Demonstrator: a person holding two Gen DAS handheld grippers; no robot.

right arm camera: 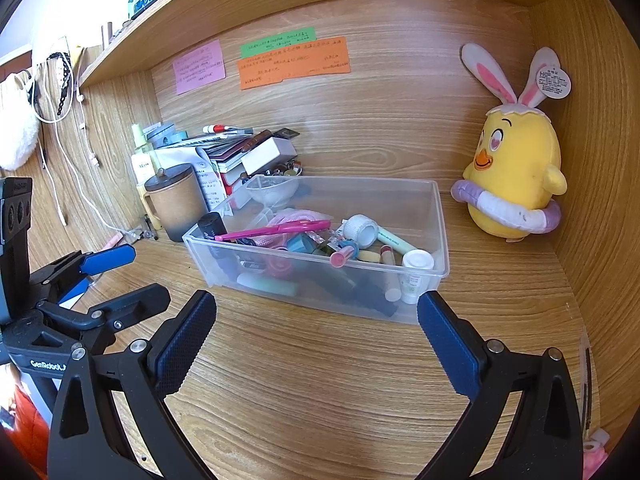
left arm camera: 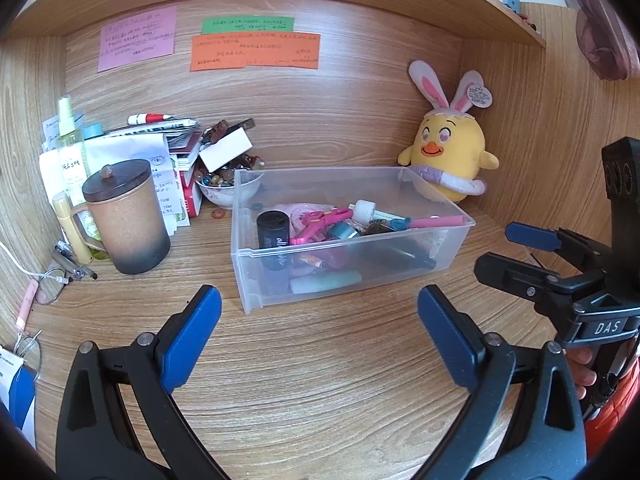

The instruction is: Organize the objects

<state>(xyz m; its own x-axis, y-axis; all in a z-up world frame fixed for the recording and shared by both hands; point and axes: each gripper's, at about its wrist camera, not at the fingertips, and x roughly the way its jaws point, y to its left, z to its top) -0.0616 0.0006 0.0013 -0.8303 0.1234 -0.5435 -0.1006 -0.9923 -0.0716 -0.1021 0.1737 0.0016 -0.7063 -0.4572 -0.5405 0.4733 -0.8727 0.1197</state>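
Hovering before a clear bin [left arm camera: 256,240] of small items, left gripper [left arm camera: 320,336] spread wide, right gripper [right arm camera: 316,340] spread too, mug [left arm camera: 128,216] left of bin, plush chick [left arm camera: 452,148] behind its right corner

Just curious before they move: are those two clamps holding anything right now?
Left gripper: open, holding nothing, above the desk.
Right gripper: open, holding nothing, facing the clear box.
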